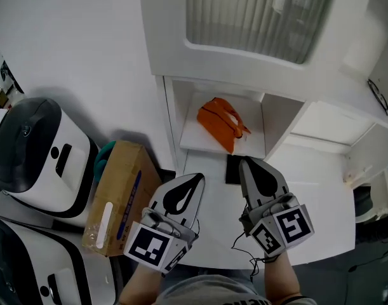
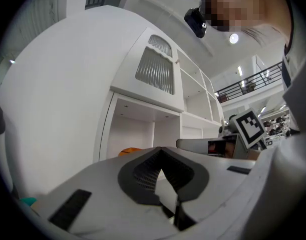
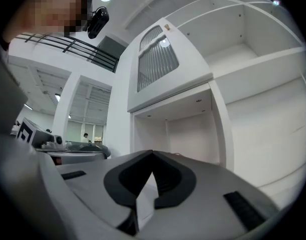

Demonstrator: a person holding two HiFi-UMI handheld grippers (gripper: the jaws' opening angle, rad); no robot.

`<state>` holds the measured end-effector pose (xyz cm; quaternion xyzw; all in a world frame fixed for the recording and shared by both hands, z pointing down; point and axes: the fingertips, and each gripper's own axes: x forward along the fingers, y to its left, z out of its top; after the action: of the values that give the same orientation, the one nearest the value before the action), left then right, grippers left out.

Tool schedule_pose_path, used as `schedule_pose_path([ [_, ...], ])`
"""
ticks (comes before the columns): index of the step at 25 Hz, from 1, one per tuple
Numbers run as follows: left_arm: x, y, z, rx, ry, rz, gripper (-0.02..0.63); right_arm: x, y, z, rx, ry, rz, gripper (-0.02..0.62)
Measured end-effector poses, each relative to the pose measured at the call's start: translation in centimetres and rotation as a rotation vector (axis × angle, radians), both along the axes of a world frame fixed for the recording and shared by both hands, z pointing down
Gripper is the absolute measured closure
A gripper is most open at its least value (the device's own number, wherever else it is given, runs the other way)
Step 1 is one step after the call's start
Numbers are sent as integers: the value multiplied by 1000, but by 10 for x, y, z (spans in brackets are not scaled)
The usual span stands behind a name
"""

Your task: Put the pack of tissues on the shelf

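An orange pack of tissues (image 1: 222, 124) lies on the white shelf (image 1: 200, 146) inside the open cabinet niche; a sliver of it shows in the left gripper view as the orange pack (image 2: 128, 151). Both grippers hang in front of the niche, below the pack and apart from it. My left gripper (image 1: 195, 178) is shut with its tips together and nothing in it, seen as the left gripper (image 2: 161, 150). My right gripper (image 1: 245, 162) is also shut and empty, seen as the right gripper (image 3: 153, 154).
A cardboard box (image 1: 117, 196) stands at the left beside a white and black appliance (image 1: 35, 154). A ribbed cabinet door (image 1: 257, 11) is above the niche. A white counter (image 1: 321, 196) spreads under the grippers, with more open shelves (image 1: 333, 122) at the right.
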<state>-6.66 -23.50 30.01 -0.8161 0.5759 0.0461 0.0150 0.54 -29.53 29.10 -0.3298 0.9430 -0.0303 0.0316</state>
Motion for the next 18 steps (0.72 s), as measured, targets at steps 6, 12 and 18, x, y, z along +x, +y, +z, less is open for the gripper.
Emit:
schedule_pose_path([
  [6,15,1,-2,8,2,68,566,9,17,0,-2,1,28,601],
  [12,28,3,-5,16,5,132,566,16,34,0,3,11,55,601],
  [18,43,6,-5,22,7,195,566,25,48,1,7,16,89,601],
])
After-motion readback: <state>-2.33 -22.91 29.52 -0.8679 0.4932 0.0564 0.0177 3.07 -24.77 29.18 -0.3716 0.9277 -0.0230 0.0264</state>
